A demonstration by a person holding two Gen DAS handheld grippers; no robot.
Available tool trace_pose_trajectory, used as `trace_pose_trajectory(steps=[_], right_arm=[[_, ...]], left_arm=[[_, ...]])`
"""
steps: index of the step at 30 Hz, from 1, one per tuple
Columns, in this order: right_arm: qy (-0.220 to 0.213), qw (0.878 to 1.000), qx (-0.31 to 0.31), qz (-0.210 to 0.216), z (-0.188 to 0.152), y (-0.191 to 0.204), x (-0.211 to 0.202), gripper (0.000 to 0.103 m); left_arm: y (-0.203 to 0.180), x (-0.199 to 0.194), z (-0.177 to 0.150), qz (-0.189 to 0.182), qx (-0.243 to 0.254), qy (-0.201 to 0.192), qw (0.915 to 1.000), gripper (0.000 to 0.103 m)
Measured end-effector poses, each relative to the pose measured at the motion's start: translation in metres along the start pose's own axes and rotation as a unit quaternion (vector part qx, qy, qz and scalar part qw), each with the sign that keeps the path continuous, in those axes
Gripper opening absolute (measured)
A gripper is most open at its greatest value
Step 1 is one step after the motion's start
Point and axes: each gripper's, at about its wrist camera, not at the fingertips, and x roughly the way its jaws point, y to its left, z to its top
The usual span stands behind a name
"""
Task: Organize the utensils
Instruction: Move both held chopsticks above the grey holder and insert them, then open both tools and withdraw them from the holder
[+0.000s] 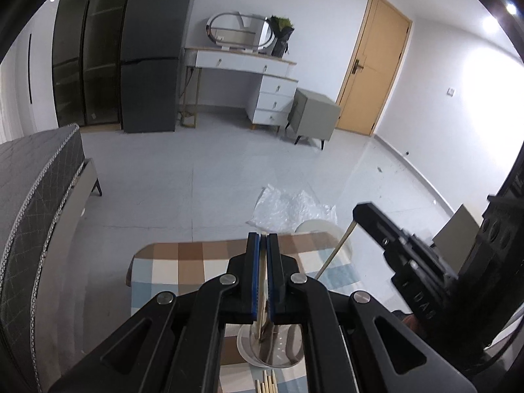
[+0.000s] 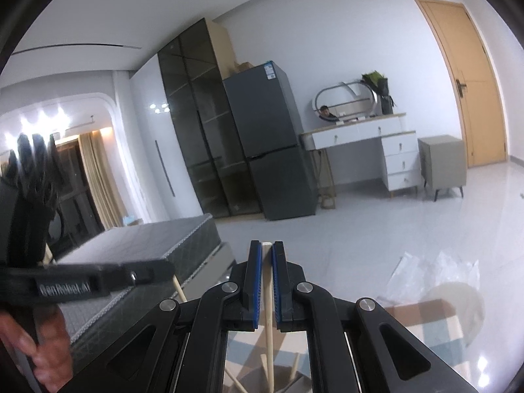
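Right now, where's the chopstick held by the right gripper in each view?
Left wrist: right of centre, the chopstick slants down-left from the right gripper, over the checkered tablecloth.
Right wrist: bottom centre, it stands pinched between the blue pads.
Shared landmark: grey fridge.

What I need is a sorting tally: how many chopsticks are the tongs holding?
2: one chopstick in the left tongs, one in the right tongs. Loose chopsticks below, partly hidden, aren't counted.
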Motion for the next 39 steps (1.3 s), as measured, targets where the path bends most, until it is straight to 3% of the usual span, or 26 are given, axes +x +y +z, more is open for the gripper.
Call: trace_pose_trajectory(steps=[19, 23, 26, 28, 32, 37, 39], right_arm=[[0.059, 0.998, -0.003, 0.018, -0.039, -0.017, 0.024, 0.009], [0.071, 0.997, -0.003, 0.016, -0.041, -0.018, 0.019, 0.009], [0.075, 0.997, 0.004, 0.007, -0.041, -0.024, 0.009, 0.014], [0.075, 0.997, 0.007, 0.0, -0.041, -0.028, 0.001, 0.023], [0.076, 0.997, 0.012, -0.018, -0.044, -0.033, -0.021, 0.031], [0.073, 0.997, 0.019, -0.023, -0.043, -0.031, -0.043, 0.061], [0.069, 0.997, 0.012, -0.021, -0.04, -0.026, -0.052, 0.062]], left_arm=[[0.009, 0.026, -0.01, -0.024, -0.021, 0.038, 0.9988, 0.0], [0.008, 0.03, -0.012, -0.035, -0.022, 0.071, 0.9966, 0.002], [0.005, 0.027, -0.017, -0.028, -0.014, 0.075, 0.9967, 0.017], [0.005, 0.022, -0.02, -0.026, -0.019, 0.071, 0.9969, 0.041], [0.004, 0.009, -0.026, -0.017, -0.026, 0.063, 0.9975, 0.048], [0.002, -0.01, -0.036, 0.01, -0.032, 0.05, 0.9982, 0.056], [0.0, -0.019, -0.041, 0.015, -0.037, 0.039, 0.9984, 0.059]])
